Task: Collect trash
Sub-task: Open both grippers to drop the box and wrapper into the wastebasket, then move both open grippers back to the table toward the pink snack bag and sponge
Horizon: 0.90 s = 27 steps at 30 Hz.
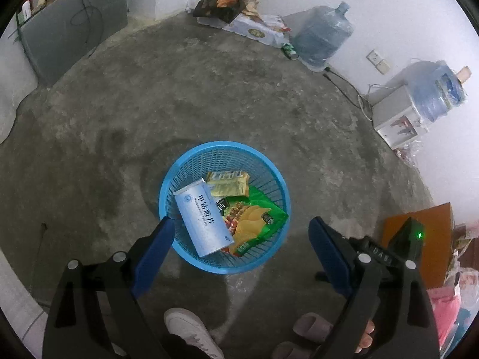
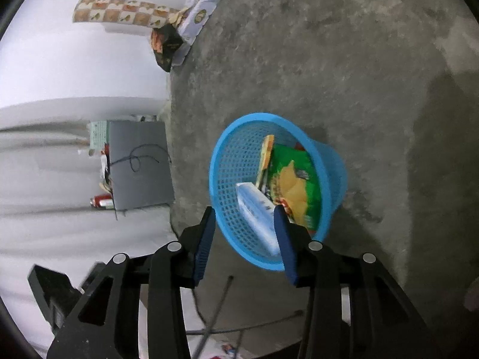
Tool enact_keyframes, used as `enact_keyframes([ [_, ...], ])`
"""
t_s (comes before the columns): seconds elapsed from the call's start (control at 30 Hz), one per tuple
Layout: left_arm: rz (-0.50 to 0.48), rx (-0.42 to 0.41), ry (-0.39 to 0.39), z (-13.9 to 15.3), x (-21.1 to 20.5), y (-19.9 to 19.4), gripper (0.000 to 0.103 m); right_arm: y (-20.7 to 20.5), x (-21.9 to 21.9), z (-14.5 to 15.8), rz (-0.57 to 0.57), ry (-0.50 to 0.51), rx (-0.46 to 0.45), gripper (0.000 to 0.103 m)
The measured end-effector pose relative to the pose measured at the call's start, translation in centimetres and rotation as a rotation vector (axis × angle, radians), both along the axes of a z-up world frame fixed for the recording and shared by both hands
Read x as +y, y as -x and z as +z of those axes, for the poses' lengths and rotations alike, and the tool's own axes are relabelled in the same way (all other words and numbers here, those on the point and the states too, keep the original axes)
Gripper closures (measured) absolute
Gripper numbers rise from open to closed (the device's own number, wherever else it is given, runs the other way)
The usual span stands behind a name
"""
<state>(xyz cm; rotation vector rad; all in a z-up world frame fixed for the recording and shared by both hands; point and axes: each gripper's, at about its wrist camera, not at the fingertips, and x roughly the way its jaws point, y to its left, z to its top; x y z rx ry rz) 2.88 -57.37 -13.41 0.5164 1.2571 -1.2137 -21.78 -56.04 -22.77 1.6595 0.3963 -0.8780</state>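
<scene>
A blue mesh basket (image 1: 185, 164) stands on the concrete floor. Inside it lie a white-and-blue box (image 1: 203, 218), a green chip bag (image 1: 257, 218) and a gold sachet (image 1: 229, 184). My left gripper (image 1: 241, 223) hovers above the basket's near side, open wide, with nothing between its blue pads. In the right wrist view the basket (image 2: 239, 122) appears tilted, holding the box (image 2: 251, 206), the chip bag (image 2: 293, 185) and the sachet (image 2: 266, 155). My right gripper (image 2: 245, 209) stands open just over the near rim. Its right finger covers part of the box, and the pads grip nothing.
Two large water jugs (image 1: 323, 39), a water dispenser (image 1: 398, 113) and a pile of packaging (image 1: 221, 6) line the far wall. A grey cabinet (image 2: 137, 164) stands left, with a red can (image 2: 100, 200) beside it. A person's shoe (image 1: 191, 329) and slipper (image 1: 311, 326) are below. A cable (image 2: 215, 314) crosses the floor.
</scene>
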Motion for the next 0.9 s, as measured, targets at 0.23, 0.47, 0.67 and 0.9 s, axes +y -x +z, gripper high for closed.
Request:
enact_keyframes([
  [0.23,0.001,0.014,0.097,5.2,3.4,0.6,0.014,-1.3,2.5,4.3,0.118,0.099,0.151,0.046],
  [0.47,0.024,-0.008,0.187,11.3,9.9,0.3,0.014,-6.1,6.2,12.5,0.286,0.362,0.357,0.019],
  [0.67,0.097,-0.051,0.275,16.1,18.7,-1.4,0.014,-10.3,11.2,18.8,0.405,0.629,0.524,0.008],
  [0.9,0.256,-0.136,0.340,19.2,30.3,-4.0,0.014,-14.7,16.6,21.5,0.557,0.806,0.668,0.008],
])
